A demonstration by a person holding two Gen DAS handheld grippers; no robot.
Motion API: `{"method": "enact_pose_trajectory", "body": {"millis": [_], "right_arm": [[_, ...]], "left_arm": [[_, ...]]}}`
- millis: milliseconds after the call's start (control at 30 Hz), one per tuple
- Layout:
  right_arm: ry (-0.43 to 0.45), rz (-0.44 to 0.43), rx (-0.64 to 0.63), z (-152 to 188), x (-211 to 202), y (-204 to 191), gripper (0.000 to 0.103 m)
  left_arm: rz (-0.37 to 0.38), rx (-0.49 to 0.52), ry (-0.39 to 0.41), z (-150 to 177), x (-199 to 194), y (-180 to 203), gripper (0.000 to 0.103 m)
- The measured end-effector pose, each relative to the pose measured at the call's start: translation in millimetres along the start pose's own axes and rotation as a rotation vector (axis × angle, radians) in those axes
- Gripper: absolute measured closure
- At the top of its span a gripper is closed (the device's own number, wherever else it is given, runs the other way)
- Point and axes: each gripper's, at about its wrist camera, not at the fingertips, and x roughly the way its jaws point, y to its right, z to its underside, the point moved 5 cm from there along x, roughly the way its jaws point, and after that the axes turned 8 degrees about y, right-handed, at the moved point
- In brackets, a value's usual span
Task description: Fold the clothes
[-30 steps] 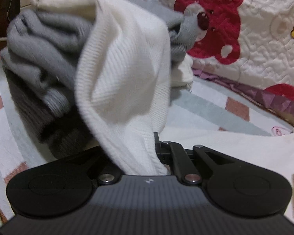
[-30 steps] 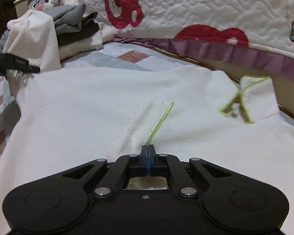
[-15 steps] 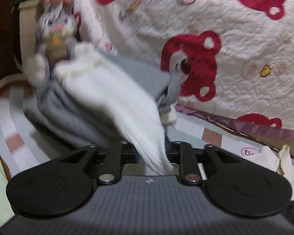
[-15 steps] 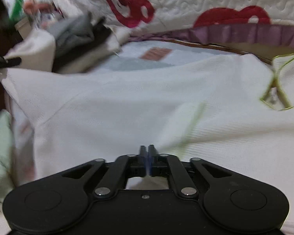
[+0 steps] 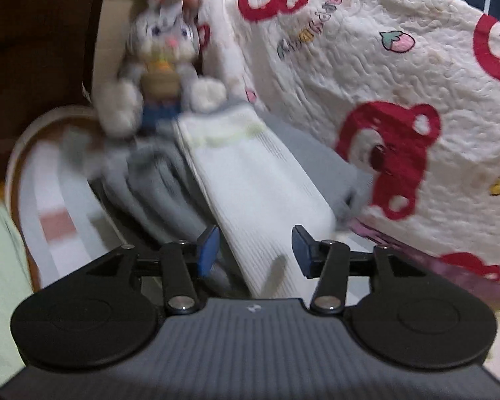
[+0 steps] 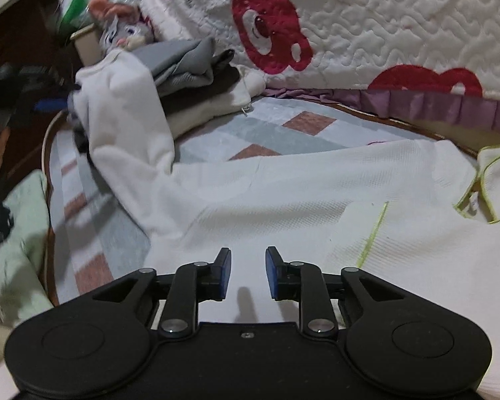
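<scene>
Bedroom, dim light: white quilt (image 6: 400, 33) w/ red bears banked behind checked bedsheet (image 6: 250, 133); plush rabbit (image 5: 163, 53) against beige headboard (image 5: 110, 33).

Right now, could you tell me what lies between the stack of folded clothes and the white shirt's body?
In the right wrist view, bare patchwork bed cover separates the stack of folded clothes from the white shirt.

The white quilt (image 5: 366, 76) with red bears has letters stitched on it, far back on the right in the left wrist view. The letters run in a bent row in many colours. They are blurry and cannot be read for sure. The last one at the top looks like an "H". No other words or numbers can be read.
</scene>
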Motion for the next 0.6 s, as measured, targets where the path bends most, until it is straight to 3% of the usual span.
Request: {"method": "enact_pose_trajectory", "body": {"millis": [100,167,267,367,400,433,467,500,600], "right_arm": [[0.001,0.009,0.002,2.3,-3.4,2.8,0.075],[0.003,0.012,0.01,4.1,-6.4,5.1,0.075],[0.003,0.027,0.012,5.7,-8.7,8.3,0.075],[-0.003,0.054,0.008,6.9,-12.4,11.2,0.075],[-0.016,0.079,-0.003,7.1,-14.8,11.5,0.075],[-0.022,0.106,-0.012,6.8,-18.0,12.2,0.075],[-0.012,0.138,-0.014,5.6,-23.3,13.8,0.074],[-0.003,0.171,-0.016,4.4,-28.6,15.5,0.074],[0.027,0.219,0.05,3.0,-41.0,29.1,0.074]], "left_arm": [[-0.013,0.054,0.026,-17.9,16.9,0.8,0.051],[-0.075,0.116,0.022,-23.3,31.7,-0.1,0.044],[-0.137,0.236,-0.011,-21.1,56.0,1.1,0.043],[-0.142,0.386,0.016,-9.8,62.6,5.2,0.041],[-0.138,0.398,0.033,-7.4,60.2,6.3,0.048],[-0.125,0.397,0.048,-6.2,56.1,7.3,0.081],[-0.113,0.396,0.062,-5.2,51.9,8.4,0.099],[-0.108,0.392,0.086,-6.2,45.7,11.1,0.099],[-0.046,0.347,0.276,-22.3,-1.2,31.3,0.1]]}}
